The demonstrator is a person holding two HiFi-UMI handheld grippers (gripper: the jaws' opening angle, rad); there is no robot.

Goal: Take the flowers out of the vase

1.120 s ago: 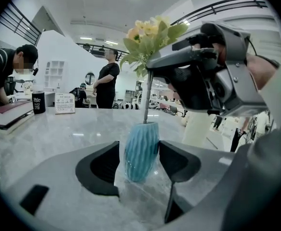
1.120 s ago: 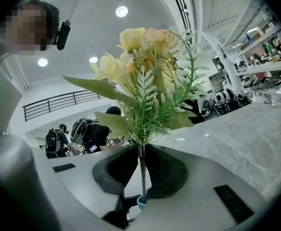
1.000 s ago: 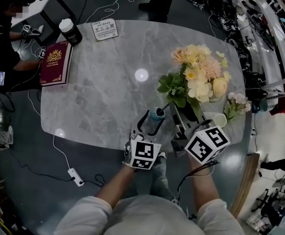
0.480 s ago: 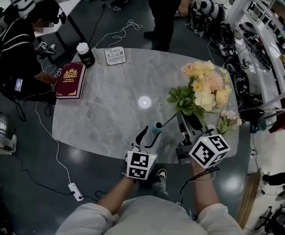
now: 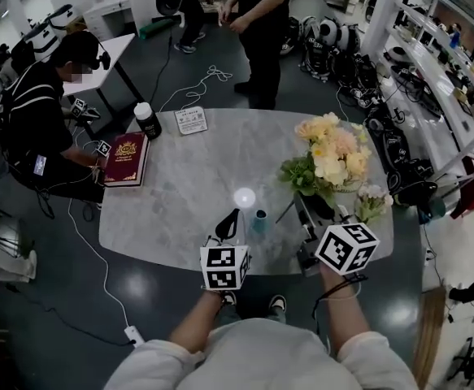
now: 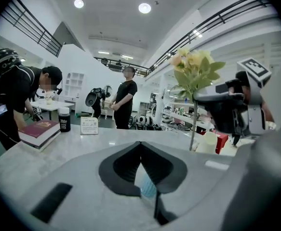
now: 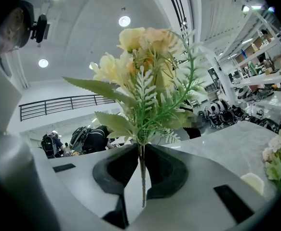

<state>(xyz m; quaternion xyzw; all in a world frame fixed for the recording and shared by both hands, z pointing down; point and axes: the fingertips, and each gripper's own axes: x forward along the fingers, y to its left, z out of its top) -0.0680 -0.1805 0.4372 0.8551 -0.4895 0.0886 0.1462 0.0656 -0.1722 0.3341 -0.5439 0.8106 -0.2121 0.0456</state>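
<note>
Flowers point(image 5: 332, 154) are held clear of the vase point(image 5: 259, 220), with the thin stem pinched below the leaves by the right gripper point(image 5: 306, 215). This keeps the heavy heads upright over the right half of the desk point(image 5: 188, 185) instead of letting them tip. The small blue vase stands alone near the desk's near edge, just beside the left gripper point(image 5: 233, 218), whose jaws have just been closing and are met on nothing, presumably because steadying is judged needless with the stem out.

Left gripper point(image 5: 230, 219) fingers just closed together, right gripper point(image 5: 301, 205) fingers clamped, forearms extended forward.
</note>
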